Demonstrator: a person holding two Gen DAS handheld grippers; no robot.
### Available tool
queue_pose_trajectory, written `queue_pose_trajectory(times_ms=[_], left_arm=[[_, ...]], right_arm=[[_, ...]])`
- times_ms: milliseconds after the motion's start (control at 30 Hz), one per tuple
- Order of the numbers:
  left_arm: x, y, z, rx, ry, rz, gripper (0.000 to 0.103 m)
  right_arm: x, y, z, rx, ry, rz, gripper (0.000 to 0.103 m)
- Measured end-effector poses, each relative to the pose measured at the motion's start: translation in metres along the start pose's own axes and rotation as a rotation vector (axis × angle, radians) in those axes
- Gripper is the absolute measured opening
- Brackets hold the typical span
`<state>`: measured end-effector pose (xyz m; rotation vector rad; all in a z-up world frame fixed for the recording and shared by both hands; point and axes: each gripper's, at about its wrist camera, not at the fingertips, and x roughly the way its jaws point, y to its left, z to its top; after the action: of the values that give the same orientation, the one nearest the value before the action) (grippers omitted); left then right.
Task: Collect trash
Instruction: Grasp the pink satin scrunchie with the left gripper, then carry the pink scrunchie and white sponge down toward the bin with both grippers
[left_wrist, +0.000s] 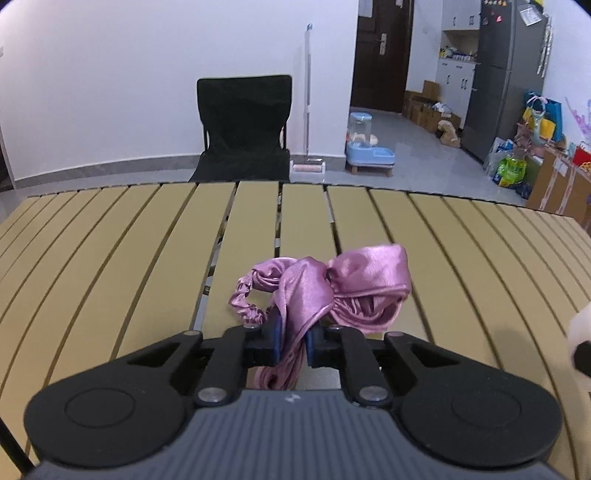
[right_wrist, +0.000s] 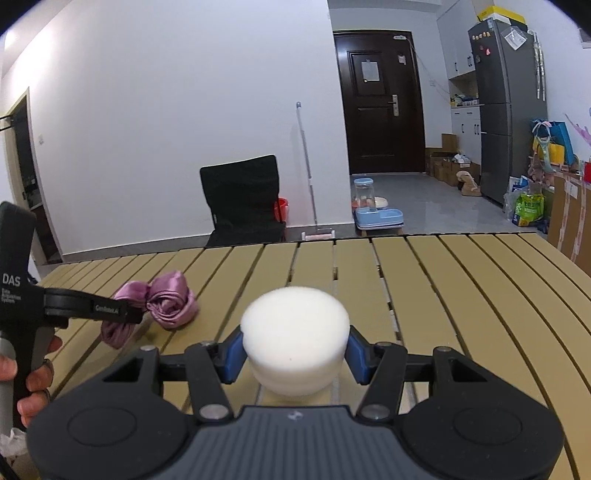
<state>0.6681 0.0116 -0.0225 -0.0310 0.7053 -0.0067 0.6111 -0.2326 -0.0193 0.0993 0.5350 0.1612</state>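
**A:** why's the left gripper (left_wrist: 293, 341) got the scrunchie (left_wrist: 321, 288) by the tail and not the middle? looks like it's clamped nearly shut on one satin flap, rest of it is just lying on the desk (left_wrist: 110, 240)

**B:** prob bc it's floppy cloth, nothing firm to grab, so you pinch whatever fold sits between the pads. shiny purple satin w/ a ruched elastic loop + a knotted bow, slippery stuff imo

**A:** and the right gripper (right_wrist: 295, 356)?

**B:** half open, pads pressing both sides of a white foam puck (right_wrist: 295, 332), low on the body so the round top sticks up. matte, spongy, short cylinder. can't tell if it's off the desk or touching it

**A:** desk's tan slats w/ dark gaps, small bits could drop thru

**B:** yep. both bits of trash are in grippers, no bin in either view tho
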Motion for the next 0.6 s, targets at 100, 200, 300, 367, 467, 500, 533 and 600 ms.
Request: queue_pose_trajectory(times_ms=[100,200,300,367,467,500,533,600], left_arm=[[-0.017,-0.003,-0.004,0.006,-0.017,-0.012,0.012],[-0.037,-0.005,-0.009,0.012,-0.036,-0.011,0.012],[-0.060,-0.004,-0.013,0.007,-0.053,-0.019,0.012],[-0.078,-0.004,-0.017,0.012,-0.069,-0.020,0.012],[-0.107,-0.005,-0.027,0.017,-0.086,-0.020,0.012],[-0.118,-0.005,-0.032,0.017,-0.092,-0.022,0.012],[-0.126,-0.005,-0.034,0.017,-0.097,-0.025,0.012],[-0.145,-0.005,-0.043,0.022,-0.109,-0.023,0.012]], right_arm=[[-0.009,0.005,-0.001,0.000,0.000,0.017,0.054],[-0.019,0.012,-0.002,0.000,0.002,0.031,0.054],[-0.032,0.019,-0.004,0.002,0.002,0.046,0.054],[-0.044,0.024,-0.006,0.002,0.002,0.056,0.054],[-0.064,0.030,-0.010,0.007,0.003,0.068,0.054],[-0.071,0.032,-0.012,0.007,0.004,0.072,0.054],[-0.079,0.035,-0.013,0.008,0.003,0.075,0.054],[-0.095,0.039,-0.017,0.009,0.004,0.081,0.054]])
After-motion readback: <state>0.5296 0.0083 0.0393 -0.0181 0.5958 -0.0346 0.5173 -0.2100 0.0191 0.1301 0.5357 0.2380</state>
